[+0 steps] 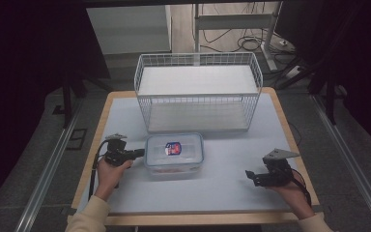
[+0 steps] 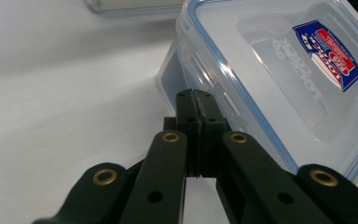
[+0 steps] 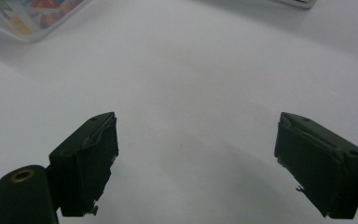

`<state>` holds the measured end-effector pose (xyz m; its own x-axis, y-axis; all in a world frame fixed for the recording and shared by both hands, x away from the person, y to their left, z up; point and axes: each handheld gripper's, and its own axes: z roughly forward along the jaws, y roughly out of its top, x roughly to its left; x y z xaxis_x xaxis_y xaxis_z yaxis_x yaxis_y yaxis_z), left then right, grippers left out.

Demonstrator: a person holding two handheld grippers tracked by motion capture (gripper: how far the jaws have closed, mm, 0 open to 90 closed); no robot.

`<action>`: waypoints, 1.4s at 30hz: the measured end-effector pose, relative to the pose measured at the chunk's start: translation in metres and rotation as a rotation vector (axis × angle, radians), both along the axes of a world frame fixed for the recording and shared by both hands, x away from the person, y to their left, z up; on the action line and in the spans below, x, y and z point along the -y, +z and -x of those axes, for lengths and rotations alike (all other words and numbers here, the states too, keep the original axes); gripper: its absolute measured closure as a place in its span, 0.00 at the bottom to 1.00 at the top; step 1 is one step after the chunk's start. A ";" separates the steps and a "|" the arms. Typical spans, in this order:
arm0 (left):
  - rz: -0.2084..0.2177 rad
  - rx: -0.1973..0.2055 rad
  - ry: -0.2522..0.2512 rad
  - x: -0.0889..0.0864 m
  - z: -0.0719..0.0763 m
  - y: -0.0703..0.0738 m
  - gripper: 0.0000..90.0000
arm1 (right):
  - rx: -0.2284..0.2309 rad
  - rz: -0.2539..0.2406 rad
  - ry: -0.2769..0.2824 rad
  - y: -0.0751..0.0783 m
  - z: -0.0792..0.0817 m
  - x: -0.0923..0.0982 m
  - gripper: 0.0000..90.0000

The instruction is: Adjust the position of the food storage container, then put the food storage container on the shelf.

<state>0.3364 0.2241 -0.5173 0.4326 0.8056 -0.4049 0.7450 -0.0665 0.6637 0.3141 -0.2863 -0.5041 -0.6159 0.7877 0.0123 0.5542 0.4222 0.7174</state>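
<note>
A clear plastic food container (image 1: 174, 154) with a blue-sealed lid and a red and blue label sits on the white table top, just in front of the wire basket. My left gripper (image 1: 142, 153) is level at the container's left side. In the left gripper view its jaws are pressed together with nothing between them. The left gripper (image 2: 196, 95) has its tips right at the latch flap on the side of the container (image 2: 270, 70). My right gripper (image 1: 249, 176) rests low near the table's right front. There the right gripper (image 3: 196, 158) stands open over bare table.
A white wire basket (image 1: 198, 58) stands at the back of the table (image 1: 232, 193), its floor white. The container's corner (image 3: 28, 14) sits far off at the top left of the right gripper view. Dark floor and cables surround the table.
</note>
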 end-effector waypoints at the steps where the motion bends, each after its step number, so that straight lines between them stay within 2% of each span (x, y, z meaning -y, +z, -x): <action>1: 0.001 -0.001 -0.001 0.004 -0.001 0.000 1.00 | 0.000 0.000 0.000 0.000 0.000 0.000 0.15; 4: -0.003 -0.001 -0.006 0.012 -0.002 0.001 1.00 | 0.000 -0.001 0.000 0.000 0.000 0.000 0.15; 6: 0.016 -0.005 -0.027 0.024 -0.006 0.000 1.00 | 0.001 -0.002 0.000 0.000 0.000 0.000 0.15; 11: 0.033 -0.010 -0.054 0.039 -0.008 0.000 1.00 | 0.002 -0.007 -0.001 0.001 0.000 0.000 0.15; 18: 0.051 -0.010 -0.062 0.052 -0.012 -0.001 1.00 | 0.001 -0.006 0.001 0.000 0.000 0.000 0.15; 21: 0.056 -0.027 -0.073 0.051 -0.013 -0.001 1.00 | 0.001 -0.005 0.000 0.001 0.000 0.001 0.15; 22: 0.043 -0.028 -0.069 0.049 -0.013 -0.001 1.00 | 0.000 -0.008 0.002 0.001 0.000 0.001 0.15; 24: 0.012 -0.014 -0.051 0.042 -0.010 0.003 1.00 | -0.001 -0.020 0.008 0.001 0.000 0.001 0.15; 28: -0.007 0.030 -0.034 0.029 0.003 0.015 1.00 | 0.012 -0.040 0.023 0.002 0.000 0.001 0.15; 32: 0.019 0.039 -0.031 0.021 0.014 0.019 0.99 | 0.011 -0.042 0.029 0.001 -0.001 -0.001 0.15; 34: 0.032 0.040 -0.034 0.020 0.016 0.020 0.93 | 0.008 -0.045 0.031 0.001 -0.001 -0.002 0.15; 36: 0.043 0.051 -0.027 0.017 0.017 0.022 0.73 | 0.017 -0.060 0.037 0.002 0.001 -0.002 0.14; 37: 0.061 0.050 -0.028 0.016 0.017 0.023 0.73 | 0.017 -0.060 0.037 0.002 0.001 -0.002 0.14; 38: 0.084 0.046 -0.029 0.015 0.017 0.024 0.63 | 0.017 -0.072 0.037 0.003 0.001 -0.002 0.14; 40: 0.121 0.051 -0.021 0.013 0.018 0.026 0.52 | 0.020 -0.093 0.038 0.004 0.000 -0.001 0.14; 41: 0.142 0.042 -0.041 0.011 0.018 0.027 0.50 | 0.018 -0.106 0.037 0.004 0.000 -0.002 0.14; 42: 0.144 0.037 -0.050 0.011 0.017 0.028 0.45 | 0.007 -0.122 0.033 0.006 -0.001 -0.002 0.14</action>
